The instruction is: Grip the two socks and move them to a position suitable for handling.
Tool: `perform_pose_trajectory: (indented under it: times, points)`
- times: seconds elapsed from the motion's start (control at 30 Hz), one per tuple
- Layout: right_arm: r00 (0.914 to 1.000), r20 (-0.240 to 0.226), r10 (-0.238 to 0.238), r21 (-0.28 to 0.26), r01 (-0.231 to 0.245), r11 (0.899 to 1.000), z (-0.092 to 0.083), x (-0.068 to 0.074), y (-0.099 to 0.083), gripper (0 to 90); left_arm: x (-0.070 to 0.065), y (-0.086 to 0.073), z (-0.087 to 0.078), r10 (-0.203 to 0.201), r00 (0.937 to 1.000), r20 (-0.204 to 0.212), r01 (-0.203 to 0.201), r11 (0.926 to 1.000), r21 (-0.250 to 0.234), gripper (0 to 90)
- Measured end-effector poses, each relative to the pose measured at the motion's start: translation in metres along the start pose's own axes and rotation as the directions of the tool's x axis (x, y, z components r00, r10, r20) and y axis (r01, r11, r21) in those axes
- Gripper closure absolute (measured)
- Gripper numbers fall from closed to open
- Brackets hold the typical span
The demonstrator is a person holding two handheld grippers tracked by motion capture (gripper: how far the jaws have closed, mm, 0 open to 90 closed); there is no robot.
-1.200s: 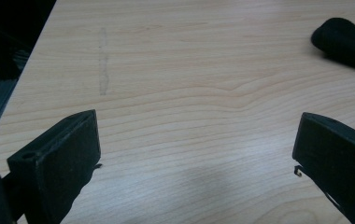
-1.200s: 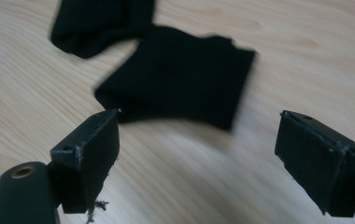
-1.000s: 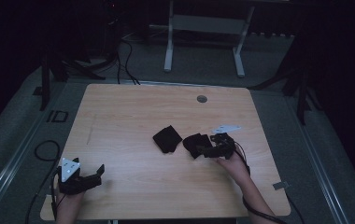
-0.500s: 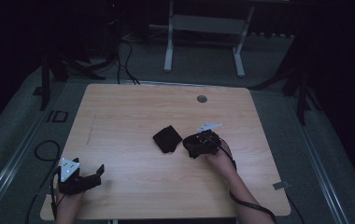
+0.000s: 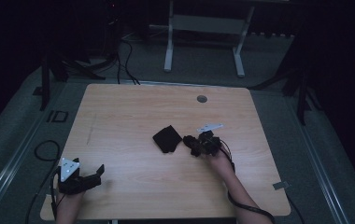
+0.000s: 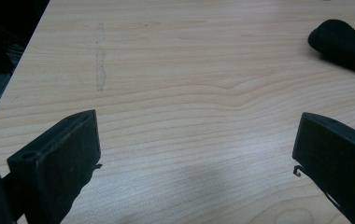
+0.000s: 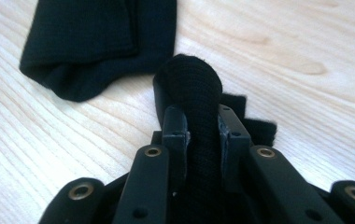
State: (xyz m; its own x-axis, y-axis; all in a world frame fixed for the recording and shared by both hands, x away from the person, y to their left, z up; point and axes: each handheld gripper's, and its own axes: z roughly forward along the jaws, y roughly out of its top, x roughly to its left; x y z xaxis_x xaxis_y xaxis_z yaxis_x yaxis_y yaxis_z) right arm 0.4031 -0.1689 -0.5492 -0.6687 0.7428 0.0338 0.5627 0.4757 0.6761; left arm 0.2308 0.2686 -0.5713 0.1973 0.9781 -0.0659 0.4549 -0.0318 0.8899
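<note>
A folded black sock (image 5: pixel 166 139) lies flat near the middle of the wooden table (image 5: pixel 129 112). Just right of it a second black sock (image 5: pixel 188 141) is bunched up. My right gripper (image 5: pixel 197 145) is shut on that second sock. Its jaws have just been closing, and in the right gripper view the knit cloth (image 7: pixel 192 84) bulges up between the pads (image 7: pixel 174 122), with the folded sock (image 7: pixel 101 42) lying beyond. My left gripper (image 5: pixel 94 174) rests at the table's front left, open with nothing between its jaws (image 6: pixel 194 154). One sock's end (image 6: pixel 346 44) shows far off.
A round cable grommet (image 5: pixel 202 99) sits near the table's far edge. A faint grey scuff (image 6: pixel 100 60) marks the wood at the left. White desk legs (image 5: pixel 168 42) and cables (image 5: pixel 126 56) stand on the floor beyond the table.
My right gripper moved left onto the second black sock and closed on it, bunching the cloth up. The left gripper stayed where it was.
</note>
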Motion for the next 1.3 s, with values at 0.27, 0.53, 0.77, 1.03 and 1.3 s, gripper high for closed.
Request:
perform_pose_trajectory:
  times: [0.27,0.53,0.77,1.03,1.3]
  points:
    - [0.9989,-0.001,-0.047,-0.073,0.047,0.996,-0.046,0.014,0.001,77.3,-0.001,0.0,0.001,0.004,1.0,0.001,-0.004,1.0,-0.003,1.1]
    - [0.9948,-0.017,-0.1,-0.152,0.097,0.984,-0.092,0.043,-0.005,77.3,-0.006,0.002,0.001,0.01,0.9999,0.003,-0.01,0.9999,-0.006,1.1]
    - [0.9944,-0.042,-0.097,-0.162,0.089,0.983,-0.096,0.077,-0.03,77.2,-0.011,0.004,-0.002,0.015,0.9997,0.021,-0.015,0.9995,-0.027,1.1]
    - [0.9902,-0.093,-0.105,-0.089,0.096,0.991,-0.073,0.099,-0.058,76.9,-0.023,0.005,0.0,0.046,0.9965,0.071,-0.044,0.9989,-0.018,1.1]
    - [0.9907,-0.113,-0.076,-0.055,0.07,0.996,-0.057,0.113,-0.075,74.8,-0.047,0.007,0.003,0.075,0.975,0.209,-0.078,0.9969,0.004,1.2]
